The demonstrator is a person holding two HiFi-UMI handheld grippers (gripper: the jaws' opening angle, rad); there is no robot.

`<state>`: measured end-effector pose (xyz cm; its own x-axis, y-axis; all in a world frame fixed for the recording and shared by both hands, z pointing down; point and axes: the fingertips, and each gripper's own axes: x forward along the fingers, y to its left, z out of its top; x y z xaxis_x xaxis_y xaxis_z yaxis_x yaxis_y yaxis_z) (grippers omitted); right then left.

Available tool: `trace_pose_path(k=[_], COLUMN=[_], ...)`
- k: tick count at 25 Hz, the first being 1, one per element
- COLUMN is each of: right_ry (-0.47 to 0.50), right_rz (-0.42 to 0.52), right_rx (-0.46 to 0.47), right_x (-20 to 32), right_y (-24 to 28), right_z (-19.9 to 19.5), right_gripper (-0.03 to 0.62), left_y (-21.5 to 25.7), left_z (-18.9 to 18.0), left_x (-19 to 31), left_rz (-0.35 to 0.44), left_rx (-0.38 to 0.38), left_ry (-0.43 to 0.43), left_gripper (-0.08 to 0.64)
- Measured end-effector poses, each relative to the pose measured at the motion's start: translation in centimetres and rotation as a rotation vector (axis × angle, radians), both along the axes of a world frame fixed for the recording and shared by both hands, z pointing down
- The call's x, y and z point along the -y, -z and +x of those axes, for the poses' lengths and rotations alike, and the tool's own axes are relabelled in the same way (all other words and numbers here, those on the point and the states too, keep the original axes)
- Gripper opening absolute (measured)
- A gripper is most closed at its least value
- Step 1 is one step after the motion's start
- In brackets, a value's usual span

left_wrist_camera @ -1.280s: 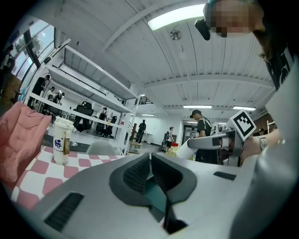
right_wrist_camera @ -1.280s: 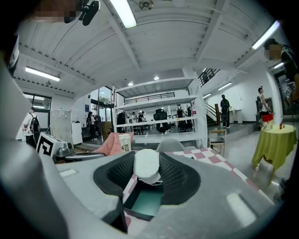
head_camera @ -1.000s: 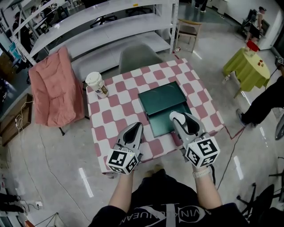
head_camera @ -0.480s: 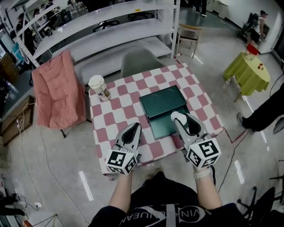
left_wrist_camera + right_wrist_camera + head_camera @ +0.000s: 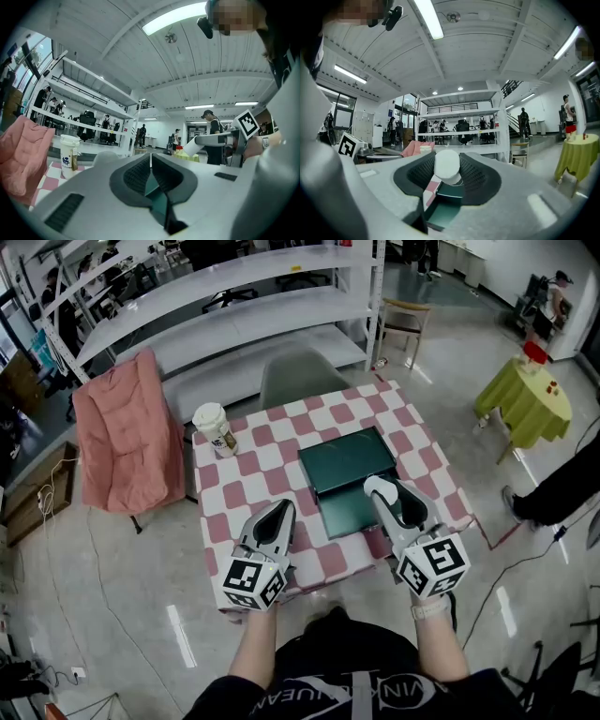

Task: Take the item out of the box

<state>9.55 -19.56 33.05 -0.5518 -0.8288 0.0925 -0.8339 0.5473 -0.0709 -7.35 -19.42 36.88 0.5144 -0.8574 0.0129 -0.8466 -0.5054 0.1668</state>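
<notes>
One checkered table (image 5: 246, 491) carries one green box (image 5: 345, 457), and against a second ago we see nothing on it shifted. Two grippers hover over its near edge as before. Our left gripper (image 5: 284, 508) has its jaws together and empty. Our right gripper (image 5: 377, 487) stays clamped on one white cylinder (image 5: 447, 165), above the box's right side. One paper cup (image 5: 215, 428) stands well apart, far left.

Count: 1 left gripper (image 5: 281, 508), 1 right gripper (image 5: 380, 489), 1 white cylinder (image 5: 447, 166), 1 green box (image 5: 345, 460), 1 lidded paper cup (image 5: 214, 427), 1 checked table (image 5: 244, 488), 1 grey chair (image 5: 298, 376), 1 pink folding chair (image 5: 127, 437), 1 wooden chair (image 5: 403, 315), 1 yellow-draped table (image 5: 525, 395), 1 shelving rack (image 5: 216, 310).
</notes>
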Motion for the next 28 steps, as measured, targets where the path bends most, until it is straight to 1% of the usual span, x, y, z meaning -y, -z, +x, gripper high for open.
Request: trace_pose_path(k=[13,28], right_ry=[0.019,0.001], right_rz=[0.015,0.027], right_rx=[-0.012,-0.010], right_x=[-0.2,0.0], right_y=[-0.1,0.1], right_z=[-0.3,-0.2], right_gripper=[0.164,0.164], left_y=[0.3,0.5], left_z=[-0.7,-1.2], left_x=[-0.1,0.0], left_rz=[0.001,0.002], left_rx=[-0.006,-0.012], left_ry=[0.015,0.021], left_gripper=[0.021,0.021])
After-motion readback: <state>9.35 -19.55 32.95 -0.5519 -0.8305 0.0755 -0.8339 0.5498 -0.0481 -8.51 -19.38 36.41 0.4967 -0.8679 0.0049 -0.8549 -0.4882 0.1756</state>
